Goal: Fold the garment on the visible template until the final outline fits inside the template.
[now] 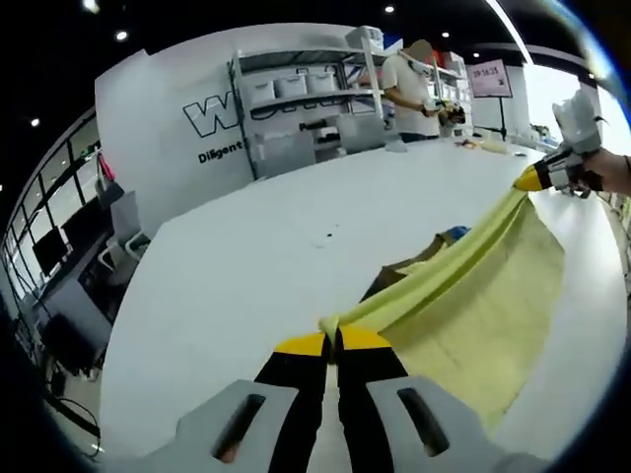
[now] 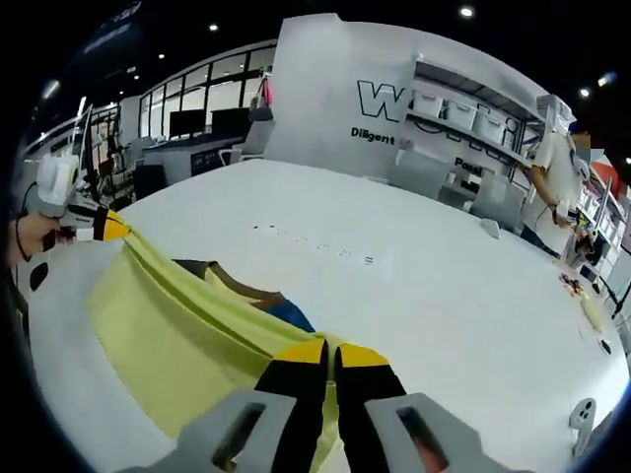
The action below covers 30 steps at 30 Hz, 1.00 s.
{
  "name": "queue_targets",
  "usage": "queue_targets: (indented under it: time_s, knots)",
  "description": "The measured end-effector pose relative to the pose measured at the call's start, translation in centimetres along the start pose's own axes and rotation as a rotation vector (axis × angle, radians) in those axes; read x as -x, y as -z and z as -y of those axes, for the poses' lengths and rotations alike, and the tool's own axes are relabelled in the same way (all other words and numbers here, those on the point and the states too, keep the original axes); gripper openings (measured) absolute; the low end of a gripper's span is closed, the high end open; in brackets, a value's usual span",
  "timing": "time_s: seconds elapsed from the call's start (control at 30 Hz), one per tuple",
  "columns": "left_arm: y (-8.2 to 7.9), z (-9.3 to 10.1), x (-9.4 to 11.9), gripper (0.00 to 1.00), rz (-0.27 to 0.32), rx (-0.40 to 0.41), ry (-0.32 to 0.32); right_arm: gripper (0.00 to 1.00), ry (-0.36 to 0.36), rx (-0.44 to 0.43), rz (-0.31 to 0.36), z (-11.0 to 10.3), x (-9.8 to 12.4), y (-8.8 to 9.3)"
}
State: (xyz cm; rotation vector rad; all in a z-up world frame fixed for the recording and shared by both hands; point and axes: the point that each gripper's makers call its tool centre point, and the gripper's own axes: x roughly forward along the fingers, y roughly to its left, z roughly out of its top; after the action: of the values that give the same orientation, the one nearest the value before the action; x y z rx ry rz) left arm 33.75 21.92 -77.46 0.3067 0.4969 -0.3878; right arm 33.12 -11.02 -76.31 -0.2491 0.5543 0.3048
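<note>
The yellow garment (image 1: pixel 473 296) hangs stretched between the two grippers above the white table (image 1: pixel 256 266), its upper edge drawn taut into a band while the rest drapes down to the tabletop. In the left gripper view the left gripper (image 1: pixel 332 343) has its yellow-tipped jaws pressed together on one corner of the cloth, and the right gripper (image 1: pixel 532 178) shows at the far end, pinching the opposite corner; the right gripper view shows the same from the other side, the right gripper (image 2: pixel 330 352) closed on its corner and the left gripper (image 2: pixel 116 229) clamped at the far end. Beneath the hanging fabric lie a brown piece (image 2: pixel 237 286), likely the template, and a bit of something blue (image 2: pixel 291 315), both largely hidden by the cloth. The step in hand looks like carrying a held edge over to make a fold. To do it well, both corners should travel together at the same height with the edge kept taut, so the cloth does not sag or twist in the middle. The edge should come down squarely over the brown piece, so the folded outline stays within it. Both pinches should hold until the cloth rests flat on the table, then let go together to avoid dragging one corner askew. A person (image 1: pixel 409 89) stands by shelving (image 1: pixel 296 99) across the room, well apart.
</note>
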Motion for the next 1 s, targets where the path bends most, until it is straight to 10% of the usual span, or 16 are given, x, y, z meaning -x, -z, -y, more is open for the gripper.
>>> queue_targets:
  time_s: [1.0]
  knots:
    - [3.1,0.1,-4.2,0.05,-0.111,-0.080,0.016,0.00,-0.015,-0.006,-0.139,0.7,-6.2,4.1]
